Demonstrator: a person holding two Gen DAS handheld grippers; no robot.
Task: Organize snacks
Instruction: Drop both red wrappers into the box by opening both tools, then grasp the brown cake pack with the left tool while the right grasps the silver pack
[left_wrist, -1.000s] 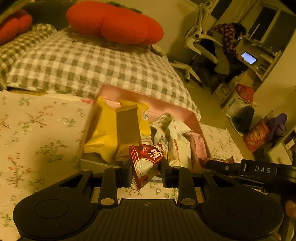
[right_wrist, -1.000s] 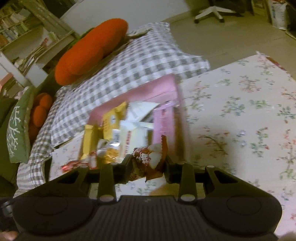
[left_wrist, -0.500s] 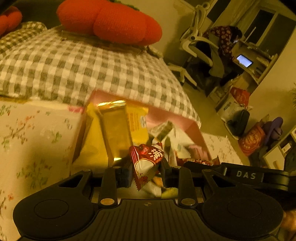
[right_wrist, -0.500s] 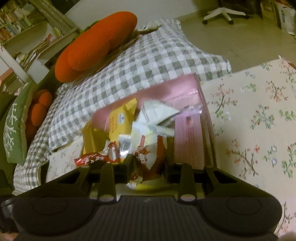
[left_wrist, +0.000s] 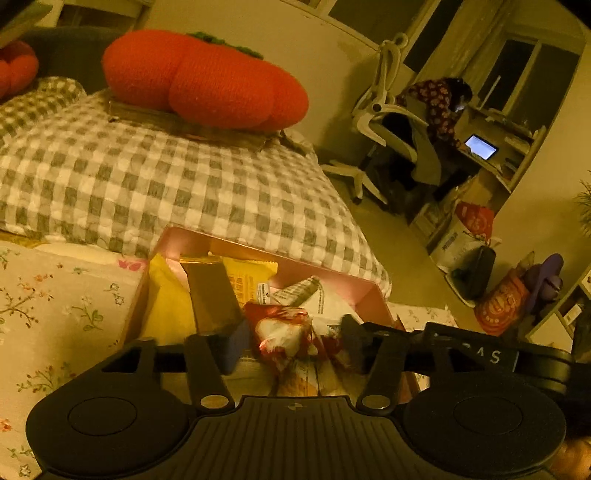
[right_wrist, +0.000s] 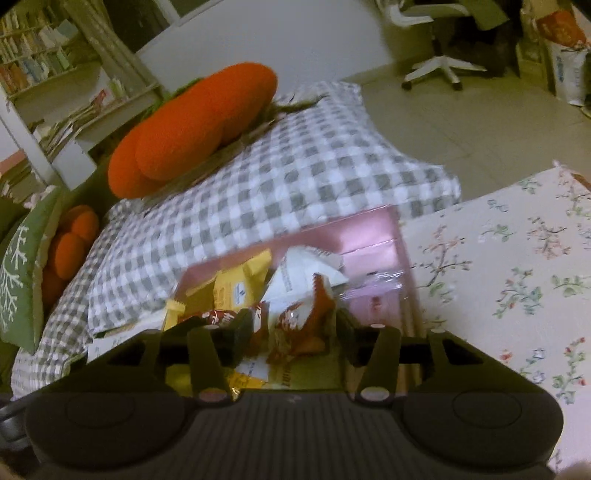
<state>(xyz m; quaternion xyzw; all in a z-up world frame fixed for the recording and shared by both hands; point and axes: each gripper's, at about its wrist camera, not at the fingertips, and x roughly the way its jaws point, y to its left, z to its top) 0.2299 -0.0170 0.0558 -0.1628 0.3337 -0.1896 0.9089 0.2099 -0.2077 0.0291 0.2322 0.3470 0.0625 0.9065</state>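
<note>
A pink box (left_wrist: 332, 275) lies on the floral cloth and holds yellow packets (left_wrist: 166, 306) and a white packet (left_wrist: 325, 302). My left gripper (left_wrist: 291, 343) hangs over the box's near side and its jaws are opening. A red-and-white snack packet (left_wrist: 284, 332) sits loose between them, above the pile. In the right wrist view the same box (right_wrist: 369, 236) lies ahead. My right gripper (right_wrist: 293, 332) is opening too. Its red-and-white packet (right_wrist: 303, 317) stands between the fingers with no pad pressing on it. The right gripper's black body (left_wrist: 480, 356) shows at the left view's right edge.
Grey-checked bedding (left_wrist: 147, 177) with an orange pumpkin cushion (left_wrist: 207, 81) lies right behind the box. Floral cloth (right_wrist: 517, 277) spreads to the box's sides. A person (left_wrist: 439, 107) sits at a desk on a white office chair. Bags (left_wrist: 498, 302) stand on the floor.
Both grippers came forward over the pink box. Their jaws, clamped on red-and-white packets before, have spread, and the packets now sit loose between the fingers.
</note>
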